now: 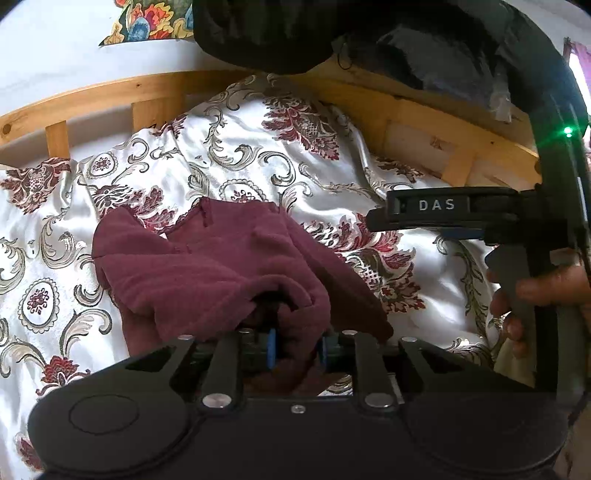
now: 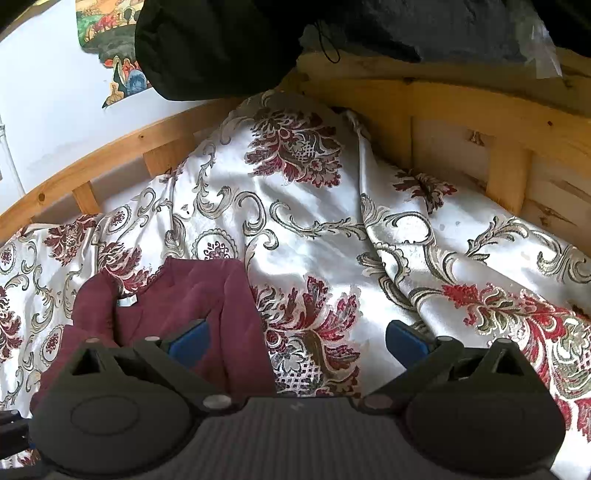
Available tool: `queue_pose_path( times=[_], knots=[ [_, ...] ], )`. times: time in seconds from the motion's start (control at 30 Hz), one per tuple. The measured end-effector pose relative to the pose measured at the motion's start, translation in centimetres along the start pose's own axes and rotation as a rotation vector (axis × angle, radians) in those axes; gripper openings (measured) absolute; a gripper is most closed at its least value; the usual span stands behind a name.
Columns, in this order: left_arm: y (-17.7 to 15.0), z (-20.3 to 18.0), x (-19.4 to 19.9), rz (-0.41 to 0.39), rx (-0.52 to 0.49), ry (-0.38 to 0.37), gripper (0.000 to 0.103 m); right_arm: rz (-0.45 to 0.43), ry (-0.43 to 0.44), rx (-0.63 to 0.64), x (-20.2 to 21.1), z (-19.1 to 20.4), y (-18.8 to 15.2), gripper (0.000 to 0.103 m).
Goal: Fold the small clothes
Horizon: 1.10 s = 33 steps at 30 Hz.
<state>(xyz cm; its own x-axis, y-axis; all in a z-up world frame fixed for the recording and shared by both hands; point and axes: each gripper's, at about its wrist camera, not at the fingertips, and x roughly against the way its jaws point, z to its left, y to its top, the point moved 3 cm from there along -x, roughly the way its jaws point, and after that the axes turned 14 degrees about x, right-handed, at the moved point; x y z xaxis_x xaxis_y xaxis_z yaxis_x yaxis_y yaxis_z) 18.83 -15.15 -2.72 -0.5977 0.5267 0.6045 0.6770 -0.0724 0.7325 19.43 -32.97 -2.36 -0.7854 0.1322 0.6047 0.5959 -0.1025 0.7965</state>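
Observation:
A maroon fleece garment point(image 1: 207, 266) lies crumpled on a white satin bedspread point(image 1: 258, 166) with a floral pattern. My left gripper point(image 1: 298, 347) sits low at the garment's near edge. A bunch of the fleece stands between its blue pads point(image 1: 272, 347) and drapes over the fingertips, and the jaws are a little apart. In the right wrist view the garment point(image 2: 177, 295) shows a small white label. My right gripper point(image 2: 297, 339) is wide open, its left pad point(image 2: 188, 339) over the fleece and its right pad over bare bedspread point(image 2: 406, 258). It also shows side-on as the right gripper point(image 1: 373, 221), held by a person's hand point(image 1: 535, 291).
A wooden bed frame point(image 1: 110, 96) with slats runs along the back and right point(image 2: 506, 177). A bulky black bag or coat point(image 1: 295, 33) hangs over the rail at the top. A white wall with a colourful picture point(image 2: 107, 44) stands behind.

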Motion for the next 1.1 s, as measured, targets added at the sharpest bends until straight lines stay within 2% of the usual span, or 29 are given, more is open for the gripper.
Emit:
queue_pose_path(
  times=[0.13,0.3,0.37,0.5,0.6,0.73,0.8,0.93,1.0,1.07,1.1],
  knots=[
    [-0.5,0.1,0.7,-0.021,0.033,-0.051,0.042,-0.002,0.014,-0.030,-0.1,-0.3,-0.1,0.103],
    [-0.7,0.6,2.9,-0.047,0.057,-0.131,0.080,-0.042,0.086,-0.072,-0.2,-0.2,0.1,0.103],
    [-0.8,1.0,4.2,-0.072,0.056,-0.136,0.085,-0.062,0.128,-0.087,-0.3,0.2,0.3,0.103],
    [-1.3,2.1,5.1,-0.063,0.060,-0.099,0.087,-0.120,0.299,-0.067,-0.6,1.7,1.1,0.103],
    [-2.1,3.4,4.6,-0.014,0.101,-0.042,0.088,-0.143,0.426,0.026,-1.0,4.1,2.4,0.103],
    [-3.5,4.8,3.9,0.042,0.067,0.069,0.088,-0.142,0.560,0.188,-1.2,8.7,3.5,0.103],
    [-3.8,5.3,3.4,0.058,0.048,0.113,0.088,-0.128,0.591,0.263,-1.0,11.0,3.4,0.103],
    [-3.9,6.0,3.0,0.075,0.063,0.109,0.088,-0.098,0.599,0.434,-0.6,15.1,2.3,0.100],
    [-4.0,6.0,2.9,0.077,0.068,0.104,0.088,-0.073,0.582,0.491,-0.8,16.4,1.6,0.092],
    [-3.9,5.9,2.9,0.078,0.070,0.103,0.088,-0.052,0.553,0.496,-1.1,16.7,1.0,0.073],
    [-4.0,5.7,3.0,0.075,0.070,0.101,0.088,-0.044,0.538,0.491,-1.3,16.7,0.8,0.067]
  ],
)
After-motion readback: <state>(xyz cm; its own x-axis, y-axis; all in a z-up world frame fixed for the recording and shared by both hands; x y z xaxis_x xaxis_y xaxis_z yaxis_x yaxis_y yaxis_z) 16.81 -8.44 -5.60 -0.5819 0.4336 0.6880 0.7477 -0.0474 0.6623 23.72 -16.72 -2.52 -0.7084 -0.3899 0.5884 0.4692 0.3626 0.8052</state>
